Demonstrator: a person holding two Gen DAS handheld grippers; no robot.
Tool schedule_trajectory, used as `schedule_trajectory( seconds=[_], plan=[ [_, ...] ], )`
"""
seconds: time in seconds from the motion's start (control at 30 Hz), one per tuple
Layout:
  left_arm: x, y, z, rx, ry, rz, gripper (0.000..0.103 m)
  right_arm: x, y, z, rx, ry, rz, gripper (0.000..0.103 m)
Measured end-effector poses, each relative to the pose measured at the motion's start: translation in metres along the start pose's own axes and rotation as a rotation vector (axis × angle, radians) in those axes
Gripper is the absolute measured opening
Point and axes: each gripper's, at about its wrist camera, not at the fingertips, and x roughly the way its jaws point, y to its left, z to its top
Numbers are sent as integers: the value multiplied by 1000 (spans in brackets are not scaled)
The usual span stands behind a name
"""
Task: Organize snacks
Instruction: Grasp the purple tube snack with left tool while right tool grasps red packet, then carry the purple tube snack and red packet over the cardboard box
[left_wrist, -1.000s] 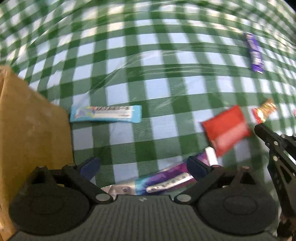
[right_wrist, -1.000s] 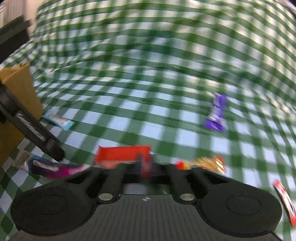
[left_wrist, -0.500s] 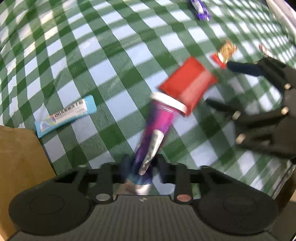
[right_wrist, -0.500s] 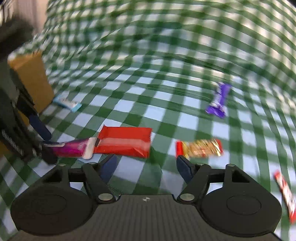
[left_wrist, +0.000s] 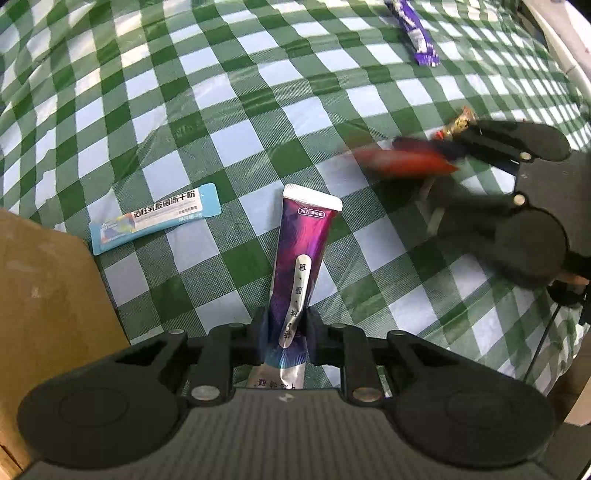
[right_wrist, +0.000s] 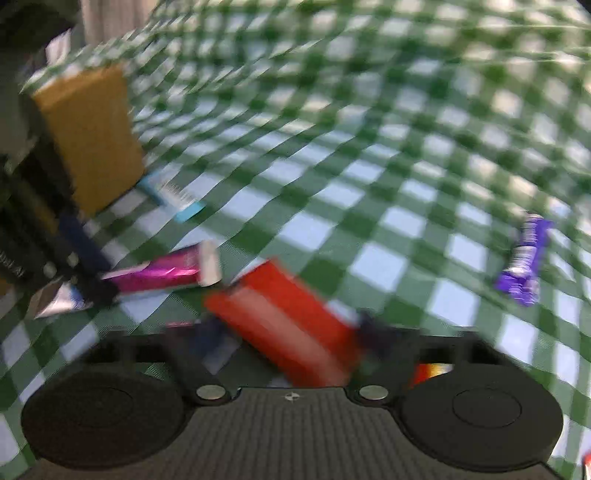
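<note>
Both grabs land almost together! A second ago the left gripper (left_wrist: 286, 332) stood spread wide over the purple sachet (left_wrist: 301, 266); now its jaws are pressed onto the sachet's lower half and the printed end juts straight out ahead of the fingers. The pads are firmly on the foil, so that one reads as caught.

Over on the right, the right gripper (right_wrist: 295, 343) was shut on nothing a second ago and spread wide half a second ago; now its jaws are closing, with the red packet (right_wrist: 284, 325) lying slantwise between them. The picture is smeared with motion, so whether the pads are already biting cannot be told for sure; from the left wrist camera the packet looks to be pinched at the fingertips.

What does that mean for the tidy-up? Two snacks are probably in hand at once and ready to travel, most likely to the cardboard box (left_wrist: 48, 314), which sits just to the left of the left gripper, very near its knuckles.

Now the count. One purple sachet, held. One red packet, between the right jaws. One light-blue sachet (left_wrist: 155, 218) ahead and left of the left gripper, just beside the box. One violet wrapped bar (left_wrist: 415, 31) far ahead and to the right on the green checked cloth (left_wrist: 240, 110). One red-and-gold candy (left_wrist: 456, 123) peeking out just beyond the right gripper's fingers. A red sliver shows at the lower right corner of the right wrist view, too little to name. One box.
</note>
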Motion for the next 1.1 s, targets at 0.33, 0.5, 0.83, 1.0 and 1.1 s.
schedule_trajectory(
  seconds=[0.33, 0.5, 0.83, 1.0, 1.1],
  plan=[
    [-58, -13, -21, -95, -157, -38, 23, -90, 22, -15, 234, -181, -223, 5],
    [-117, -20, -67, -124, -244, -73, 23, -153, 74, -14, 359, -262, -239, 5],
    [-219, -3, -199, -205, -366, -7, 23, -236, 210, -6, 436, -263, -106, 5],
    [-257, 20, -272, -260, -418, 44, 23, -268, 279, 7, 349, -249, -33, 5],
    [-278, 31, -314, -278, -464, 59, 23, -288, 321, 14, 313, -239, -2, 5]
  ],
)
